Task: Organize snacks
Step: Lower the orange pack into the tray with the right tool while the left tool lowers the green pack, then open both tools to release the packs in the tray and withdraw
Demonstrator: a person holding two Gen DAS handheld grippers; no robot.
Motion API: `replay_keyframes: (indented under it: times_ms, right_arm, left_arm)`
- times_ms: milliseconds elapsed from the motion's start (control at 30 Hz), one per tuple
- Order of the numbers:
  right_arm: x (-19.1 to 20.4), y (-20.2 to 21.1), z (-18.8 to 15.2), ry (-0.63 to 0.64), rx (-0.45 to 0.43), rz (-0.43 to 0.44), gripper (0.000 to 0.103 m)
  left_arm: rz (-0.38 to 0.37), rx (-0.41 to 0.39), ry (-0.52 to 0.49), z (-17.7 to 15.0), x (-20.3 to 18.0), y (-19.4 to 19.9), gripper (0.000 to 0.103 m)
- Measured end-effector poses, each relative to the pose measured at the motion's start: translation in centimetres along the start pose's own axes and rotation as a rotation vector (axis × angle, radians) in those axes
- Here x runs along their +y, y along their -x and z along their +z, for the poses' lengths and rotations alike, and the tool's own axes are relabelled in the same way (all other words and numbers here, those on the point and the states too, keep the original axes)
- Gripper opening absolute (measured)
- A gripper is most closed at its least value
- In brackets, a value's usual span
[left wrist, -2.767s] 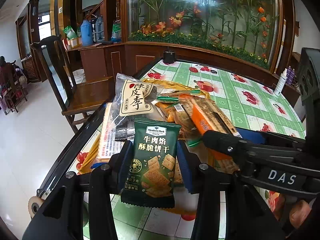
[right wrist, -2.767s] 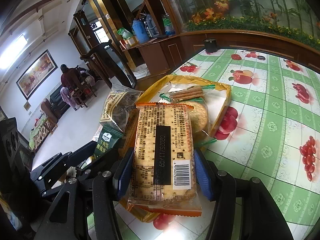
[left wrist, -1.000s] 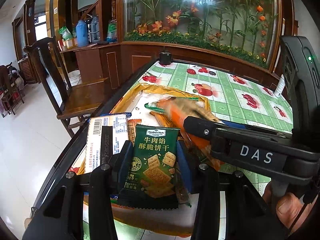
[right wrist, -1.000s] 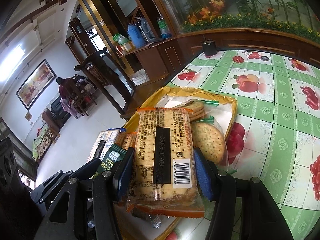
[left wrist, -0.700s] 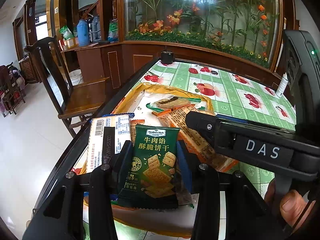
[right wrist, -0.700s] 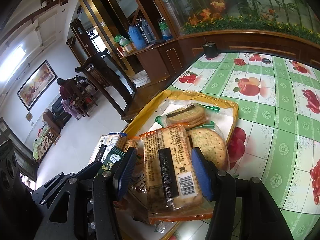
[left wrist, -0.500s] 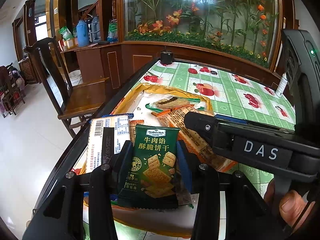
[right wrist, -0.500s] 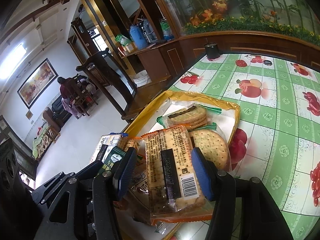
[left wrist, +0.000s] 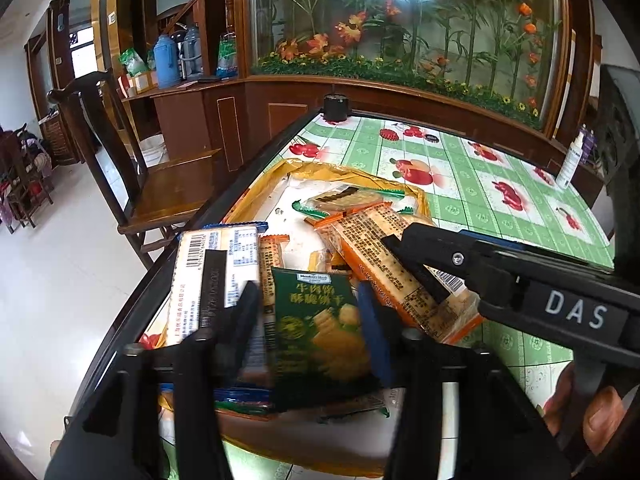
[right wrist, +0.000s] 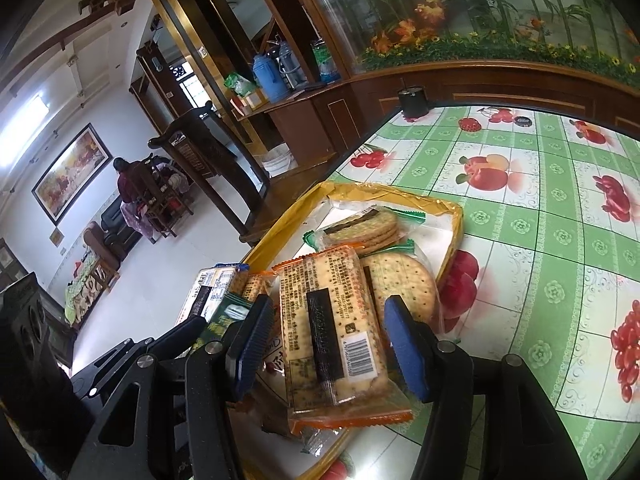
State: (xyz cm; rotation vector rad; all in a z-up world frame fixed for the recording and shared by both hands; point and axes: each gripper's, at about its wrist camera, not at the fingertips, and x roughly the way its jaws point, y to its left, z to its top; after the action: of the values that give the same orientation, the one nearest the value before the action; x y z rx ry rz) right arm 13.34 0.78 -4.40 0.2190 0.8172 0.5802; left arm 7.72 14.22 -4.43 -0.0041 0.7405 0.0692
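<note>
left gripper [left wrist: 308, 320]: jaws opening, spreading off the green pack [left wrist: 320, 328], which sits between them with a gap now showing at each pad.
right gripper [right wrist: 328, 344]: narrow; the orange pack [right wrist: 332, 328] lies between its blue pads, with gaps visible each side, so i cannot tell if it is truly pinched or just resting there.
tray [right wrist: 452, 216]: yellow, at the table [right wrist: 560, 208] corner, with a table edge running along its 9 o'clock side.
green pack place: near end of the tray, on top of other wrappers, at 6 o'clock from the white pack [left wrist: 216, 272].
orange pack place: tilted across the pile, its far end over the round biscuits [right wrist: 400, 280], its near end overhanging the tray rim at 6 o'clock.
risk, green pack: it lies on slick wrappers; a pad catching it as the jaws pull away could slide it off the pile.
risk, orange pack: if let go as it lies, its overhanging end could tip it out onto the table.
risk, grippers: the two tools sit close side by side; a sideways move could knock one into the other or rake the pile.
risk, tray: a shove toward 9 o'clock could send it or a pack off the table onto the floor.
</note>
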Motion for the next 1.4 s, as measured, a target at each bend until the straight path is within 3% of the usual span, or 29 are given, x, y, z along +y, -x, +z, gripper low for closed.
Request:
replay_keyframes:
  times_ms: [67, 833, 1000, 1133, 1300, 1400]
  right_arm:
    - [-0.1, 0.2, -0.1, -0.003, 0.000, -0.001, 0.060]
    - [-1.7, 4.9, -1.8, -0.044, -0.054, -0.029, 0.060]
    - [-3.4, 4.1, -2.0, -0.075, -0.050, -0.127, 0.061]
    - [-5.0, 3.6, -2.9, -0.167, -0.036, -0.065, 0.061]
    - [-4.4, 4.6, -3.9, -0.157, -0.049, -0.056, 0.061]
    - [-3.9, 6.0, -4.6, -0.139, -0.071, -0.069, 0.068]
  left_arm:
    - [0.008, 0.000, 0.001, -0.1, -0.1, 0.0, 0.084]
    - [-0.019, -0.016, 0.029, -1.3, -0.3, 3.1, 0.084]
    - [-0.017, -0.019, 0.028, -1.8, 0.1, 4.1, 0.084]
    - [-0.015, -0.035, 0.037, -1.9, 0.5, 5.4, 0.084]
    - [-0.026, -0.075, 0.033, -2.1, 0.5, 7.2, 0.084]
    - [-0.017, -0.096, 0.021, -2.2, 0.3, 8.3, 0.084]
